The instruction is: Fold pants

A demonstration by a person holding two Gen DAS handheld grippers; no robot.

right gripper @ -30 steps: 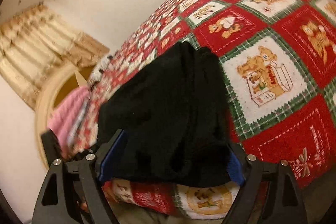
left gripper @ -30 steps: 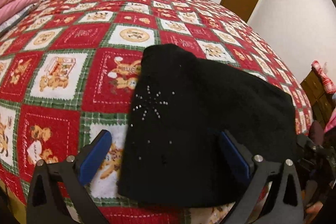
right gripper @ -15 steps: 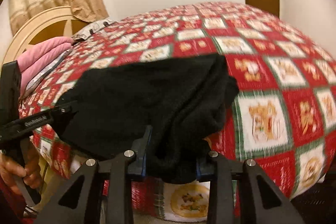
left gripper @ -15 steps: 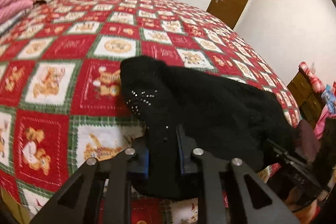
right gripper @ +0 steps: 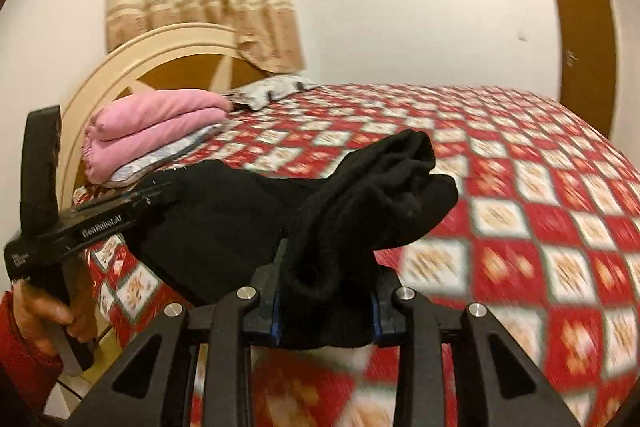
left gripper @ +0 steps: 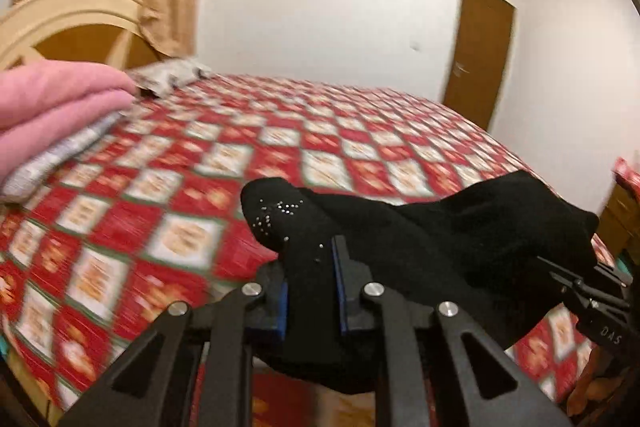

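The black pants [left gripper: 440, 243], with small silver studs near one corner, hang folded and lifted above the bed. My left gripper [left gripper: 310, 287] is shut on their left end. My right gripper [right gripper: 324, 303] is shut on their right end, where the cloth [right gripper: 360, 199] bunches thickly over the jaws. Each gripper shows in the other's view: the right one at the far right edge of the left wrist view [left gripper: 592, 303], the left one [right gripper: 100, 219] at the left of the right wrist view, held by a hand in a red sleeve.
The bed has a red, green and white checked quilt [left gripper: 280, 155]. Folded pink cloth [right gripper: 152, 123] on grey cloth lies by the cream headboard [right gripper: 120, 63]. A patterned pillow [right gripper: 272, 89], a beige curtain and a brown door [left gripper: 480, 51] stand beyond.
Both grippers went from open over the flat pants to shut on their near edge, then lifted the pants off the quilt. Both views now tilt up toward the headboard and wall.
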